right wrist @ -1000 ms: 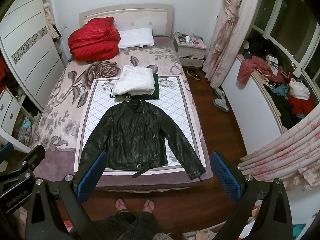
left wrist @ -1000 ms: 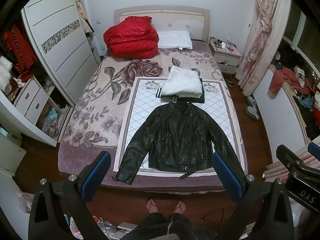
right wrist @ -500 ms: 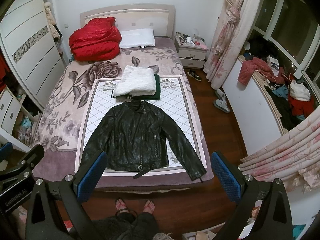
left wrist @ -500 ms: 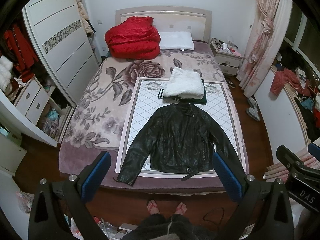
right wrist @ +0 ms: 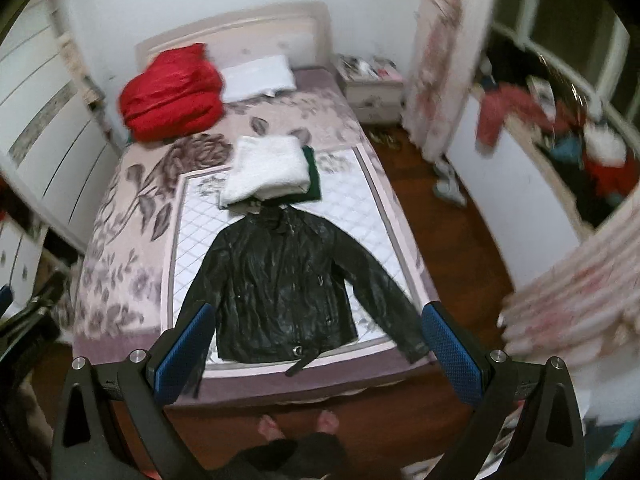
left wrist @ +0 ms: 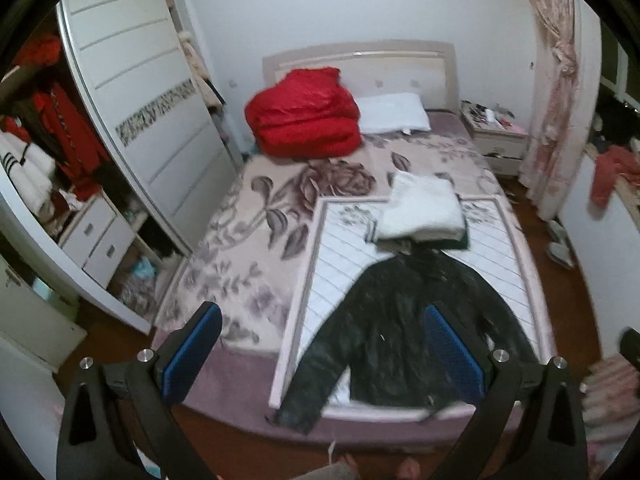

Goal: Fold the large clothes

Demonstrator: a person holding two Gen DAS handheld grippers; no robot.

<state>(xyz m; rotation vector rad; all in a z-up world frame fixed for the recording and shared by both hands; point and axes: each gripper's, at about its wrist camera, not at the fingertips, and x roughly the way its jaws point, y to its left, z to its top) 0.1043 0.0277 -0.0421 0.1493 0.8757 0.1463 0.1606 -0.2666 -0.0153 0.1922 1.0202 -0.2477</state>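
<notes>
The black leather jacket [right wrist: 280, 284] lies flat and face up on the white quilted mat [right wrist: 372, 216], which is spread over the near half of the bed [right wrist: 108, 216]. Its collar points toward the headboard, both sleeves are spread out and down, and its hem with a buckled belt strap sits at the mat's near edge. In the left wrist view the jacket [left wrist: 404, 320] appears toward the right, its near sleeve cuff hanging just past the mat's corner [left wrist: 296, 416].

Seen from the right gripper [right wrist: 318, 354], the jacket's hem lies between the two blue-padded fingers [right wrist: 452, 352], well beyond them; the jaws stand wide apart and hold nothing, touching no cloth. The left gripper [left wrist: 320, 354] is likewise spread wide with nothing between its pads [left wrist: 192, 346]; its right finger overlaps the jacket's body in the picture, but it hangs above the bed's foot, apart from the garment.

Just past the jacket's collar sits a folded white garment [right wrist: 268, 172] stacked on a dark green one [right wrist: 314, 184]. Farther from the jacket, at the head of the bed, a red quilt bundle [right wrist: 172, 92] rests beside a white pillow [right wrist: 256, 78]. Left of the jacket stands a white wardrobe [left wrist: 148, 120]; right of it are a nightstand [right wrist: 372, 88] and floral curtains [right wrist: 440, 60]. Below the jacket's hem, bare feet [right wrist: 298, 424] stand on the wooden floor [right wrist: 452, 240].
</notes>
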